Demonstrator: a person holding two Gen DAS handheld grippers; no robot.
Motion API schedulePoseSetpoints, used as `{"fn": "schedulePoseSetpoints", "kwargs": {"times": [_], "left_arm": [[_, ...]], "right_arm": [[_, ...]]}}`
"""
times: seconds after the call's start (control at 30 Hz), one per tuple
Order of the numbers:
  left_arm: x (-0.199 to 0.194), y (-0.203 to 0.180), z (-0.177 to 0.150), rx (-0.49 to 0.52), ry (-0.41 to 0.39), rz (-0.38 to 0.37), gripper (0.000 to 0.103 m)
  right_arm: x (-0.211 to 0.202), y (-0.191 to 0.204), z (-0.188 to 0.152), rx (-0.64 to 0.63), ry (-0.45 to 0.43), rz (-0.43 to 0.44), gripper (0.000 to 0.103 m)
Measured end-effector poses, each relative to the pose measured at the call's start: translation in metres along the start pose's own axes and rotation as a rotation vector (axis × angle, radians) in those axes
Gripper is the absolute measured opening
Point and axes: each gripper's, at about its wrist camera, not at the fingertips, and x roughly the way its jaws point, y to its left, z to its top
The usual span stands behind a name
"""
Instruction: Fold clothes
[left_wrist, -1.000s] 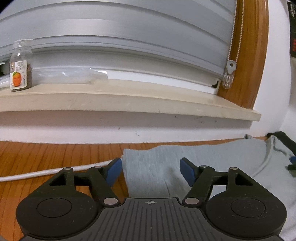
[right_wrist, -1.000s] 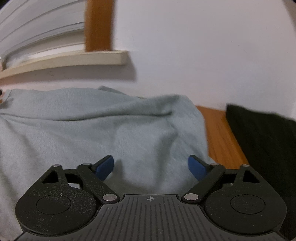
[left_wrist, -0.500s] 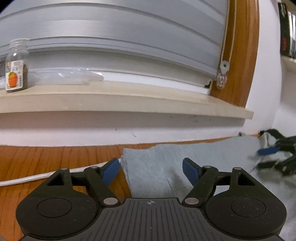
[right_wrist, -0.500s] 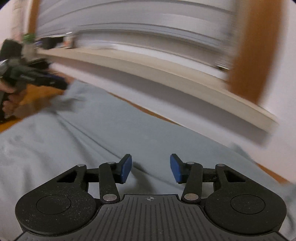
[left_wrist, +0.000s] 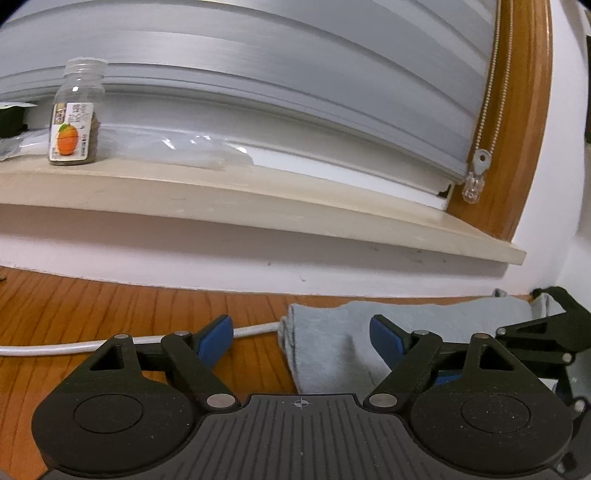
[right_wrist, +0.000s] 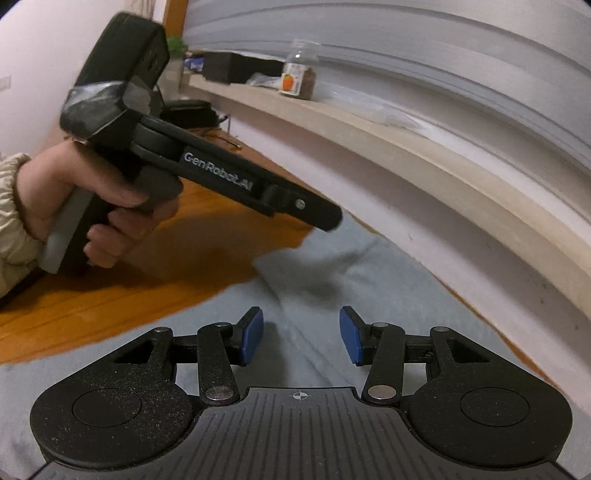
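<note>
garment: i saw the pale grey-blue garment (left_wrist: 332, 343) lying flat on the wooden counter (left_wrist: 110, 306), its folded edge just below the window sill (left_wrist: 258, 206).
left gripper: my left gripper (left_wrist: 301, 338) had its jaws wide apart, straddling the garment's folded edge, pads not pressing on it.
right gripper: my right gripper (right_wrist: 301, 334) hovered over the cloth with jaws partly apart, nothing clamped between them.
hand: a hand (right_wrist: 77, 199) in a cream sleeve (right_wrist: 14, 229) gripped the left gripper's handle.
cable: a white cable (left_wrist: 74, 347) ran across the counter to the garment's edge.
bottle: a clear bottle (left_wrist: 74, 118) with an orange label stood on the sill.
</note>
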Motion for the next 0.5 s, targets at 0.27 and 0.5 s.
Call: {"fn": "schedulePoseSetpoints", "kwargs": {"times": [0.27,0.5], "left_arm": [[-0.002,0.007,0.001,-0.019,-0.009,0.01,0.084],[-0.006,0.015,0.003,-0.051,-0.032,0.026,0.085]], "right_arm": [[0.015,-0.001,0.007,-0.004,0.055,-0.019,0.018],[-0.034,-0.023,0.023,0.01,-0.016,-0.062,0.01]]}}
